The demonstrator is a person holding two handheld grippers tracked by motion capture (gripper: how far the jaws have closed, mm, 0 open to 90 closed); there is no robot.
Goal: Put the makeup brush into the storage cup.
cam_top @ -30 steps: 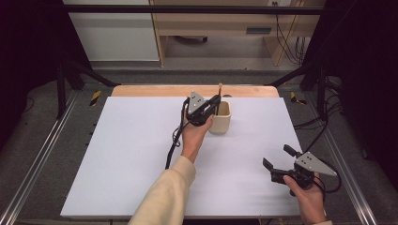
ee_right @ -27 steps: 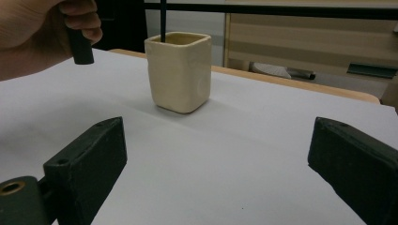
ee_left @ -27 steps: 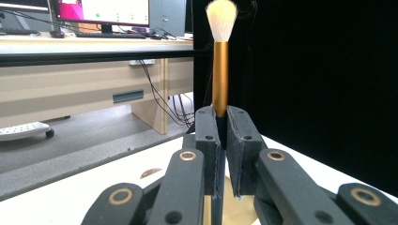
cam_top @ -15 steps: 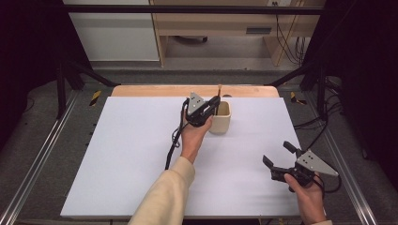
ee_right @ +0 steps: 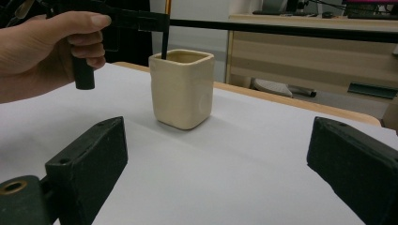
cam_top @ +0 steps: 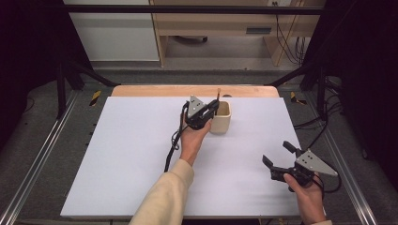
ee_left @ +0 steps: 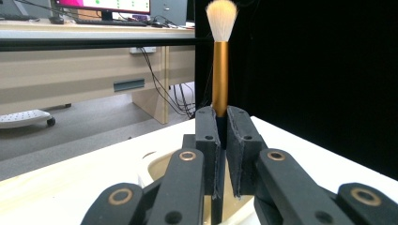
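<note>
A cream square cup (cam_top: 222, 121) stands on the white sheet (cam_top: 122, 154) near the far middle. My left gripper (cam_top: 214, 108) hovers at its left rim, shut on a brush (cam_top: 218, 95) held upright. In the left gripper view the pads (ee_left: 208, 133) clamp the brush (ee_left: 219, 70) below its gold ferrule and white bristles, with the cup (ee_left: 152, 165) beneath. The right gripper view shows the cup (ee_right: 182, 89) with the black brush handle (ee_right: 164, 44) dipping into it. My right gripper (cam_top: 278, 153) rests at the near right, open with nothing between its jaws, facing the cup.
The sheet covers a wooden table whose far edge (cam_top: 155, 90) shows. Metal rails (cam_top: 35, 168) run along both sides. A cable (cam_top: 171, 147) trails from the left gripper across the sheet. A desk (cam_top: 225, 28) and wires stand beyond the table.
The left gripper with the brush has sunk slightly over the cup. The right gripper has stayed put.
</note>
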